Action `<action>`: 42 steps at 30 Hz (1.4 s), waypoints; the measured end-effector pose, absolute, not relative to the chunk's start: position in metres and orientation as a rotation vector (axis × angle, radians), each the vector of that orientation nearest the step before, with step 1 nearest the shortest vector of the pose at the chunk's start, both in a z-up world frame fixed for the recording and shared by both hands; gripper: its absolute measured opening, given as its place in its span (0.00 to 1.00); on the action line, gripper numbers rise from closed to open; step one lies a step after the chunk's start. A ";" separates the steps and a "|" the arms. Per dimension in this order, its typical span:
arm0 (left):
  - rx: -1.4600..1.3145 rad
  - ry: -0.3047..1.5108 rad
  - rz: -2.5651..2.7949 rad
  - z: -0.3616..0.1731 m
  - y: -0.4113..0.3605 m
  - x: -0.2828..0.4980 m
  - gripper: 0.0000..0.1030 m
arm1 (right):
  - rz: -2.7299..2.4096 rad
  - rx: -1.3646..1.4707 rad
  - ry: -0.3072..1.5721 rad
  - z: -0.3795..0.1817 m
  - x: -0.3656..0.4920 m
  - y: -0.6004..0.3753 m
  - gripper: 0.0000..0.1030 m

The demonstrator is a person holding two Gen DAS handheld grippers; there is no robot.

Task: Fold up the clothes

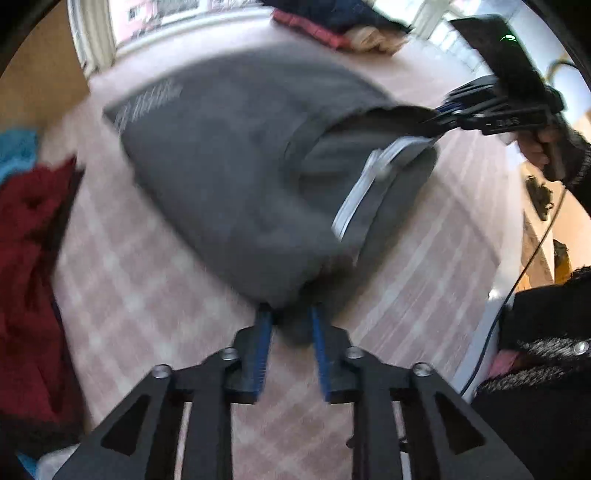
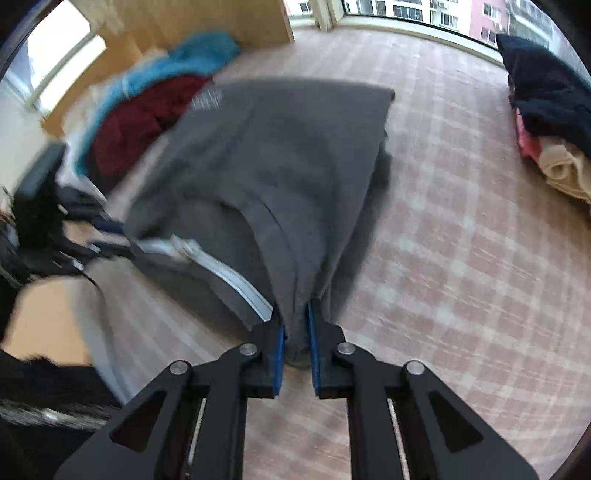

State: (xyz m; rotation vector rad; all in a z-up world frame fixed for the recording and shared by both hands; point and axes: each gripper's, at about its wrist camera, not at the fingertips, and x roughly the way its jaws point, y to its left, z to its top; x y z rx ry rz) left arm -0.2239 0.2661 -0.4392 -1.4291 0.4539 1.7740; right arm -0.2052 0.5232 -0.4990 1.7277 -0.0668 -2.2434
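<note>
A grey garment [image 1: 229,162] with a white zipper strip [image 1: 362,188] hangs stretched above the pink plaid surface [image 1: 155,295]; both views are motion-blurred. My left gripper [image 1: 291,321] is shut on one bunched corner of it at the bottom of the left wrist view. At the upper right, my right gripper [image 1: 437,123] clamps another edge near the zipper, with a hand [image 1: 535,147] behind it. In the right wrist view the grey garment [image 2: 280,158] fans out from my right gripper [image 2: 295,321], and my left gripper [image 2: 114,240] grips its left edge by the zipper [image 2: 229,277].
A dark red garment [image 1: 29,258] and a blue one [image 1: 14,147] lie heaped at the left. A stack of folded clothes [image 2: 546,129] sits at the far right of the plaid surface [image 2: 461,240]. A wooden panel [image 2: 192,22] and windows stand behind. A dark sleeve [image 1: 546,332] is at the right.
</note>
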 end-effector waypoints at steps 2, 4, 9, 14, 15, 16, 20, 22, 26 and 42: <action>-1.472 0.471 1.767 -0.440 0.258 -0.220 0.29 | -2.237 1.716 -0.035 -0.487 -0.196 0.524 0.24; -1.423 0.471 1.811 -0.422 0.253 -0.221 0.29 | -2.288 1.630 -0.080 -0.464 -0.190 0.533 0.24; -1.266 0.502 1.879 -0.392 0.270 -0.237 0.29 | -2.434 1.473 -0.153 -0.446 -0.212 0.534 0.14; -1.281 0.514 1.791 -0.427 0.305 -0.258 0.29 | -2.433 1.551 -0.126 -0.498 -0.234 0.515 0.15; -1.308 0.534 1.754 -0.441 0.304 -0.254 0.29 | -2.424 1.571 -0.103 -0.506 -0.234 0.513 0.15; -1.334 0.554 1.717 -0.455 0.303 -0.250 0.30 | -2.417 1.568 -0.092 -0.506 -0.232 0.512 0.15; -1.290 0.545 1.736 -0.445 0.300 -0.255 0.31 | -2.408 1.529 -0.073 -0.502 -0.225 0.514 0.15; -1.247 0.534 1.795 -0.435 0.305 -0.266 0.32 | -2.456 1.455 -0.128 -0.488 -0.235 0.522 0.15; -1.157 0.510 1.912 -0.415 0.313 -0.289 0.38 | -2.501 1.425 -0.120 -0.496 -0.269 0.515 0.16; -1.172 0.320 2.014 -0.455 0.318 -0.394 0.38 | -2.485 1.396 -0.127 -0.510 -0.349 0.510 0.29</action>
